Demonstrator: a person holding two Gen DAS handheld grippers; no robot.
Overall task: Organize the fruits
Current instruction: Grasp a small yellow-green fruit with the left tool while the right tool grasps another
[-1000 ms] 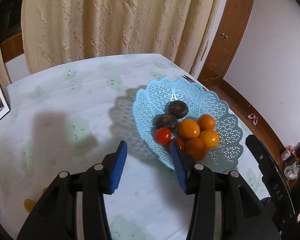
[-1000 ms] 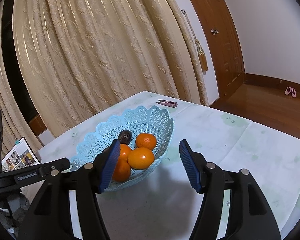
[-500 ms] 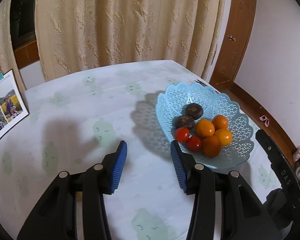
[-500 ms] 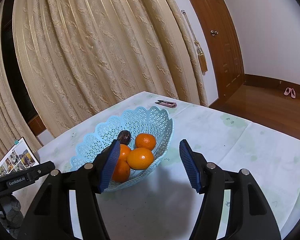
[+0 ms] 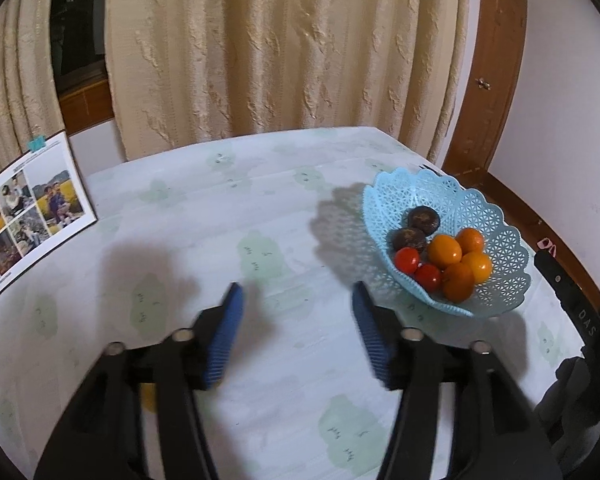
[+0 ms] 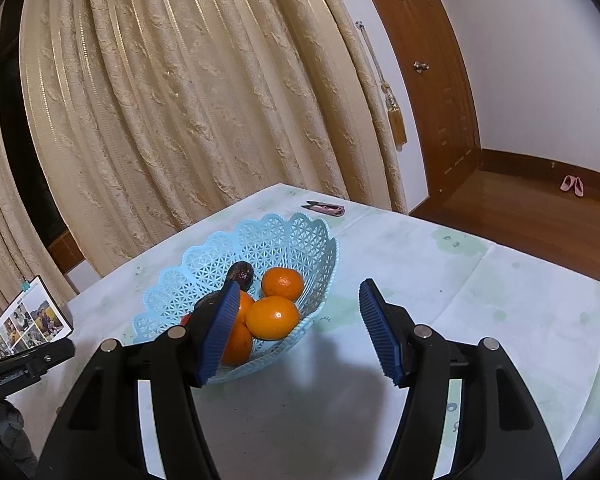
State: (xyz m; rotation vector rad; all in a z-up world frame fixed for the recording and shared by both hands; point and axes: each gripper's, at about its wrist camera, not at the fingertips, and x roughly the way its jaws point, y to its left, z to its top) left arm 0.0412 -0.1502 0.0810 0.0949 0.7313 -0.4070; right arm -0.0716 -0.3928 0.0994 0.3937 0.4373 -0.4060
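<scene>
A light blue lattice basket sits at the right of the table and holds several oranges, two red tomatoes and two dark round fruits. My left gripper is open and empty, above the bare tablecloth left of the basket. A yellow fruit shows partly behind its left finger. In the right wrist view the basket is just ahead with oranges inside. My right gripper is open and empty, close to the basket's near rim.
A photo calendar stands at the table's left edge and also shows in the right wrist view. Pink clippers lie at the far edge. Beige curtains hang behind. A wooden door and floor lie to the right.
The left gripper has pulled back and swung left, so the basket now sits further right and smaller. The right gripper has stayed nearly still.
</scene>
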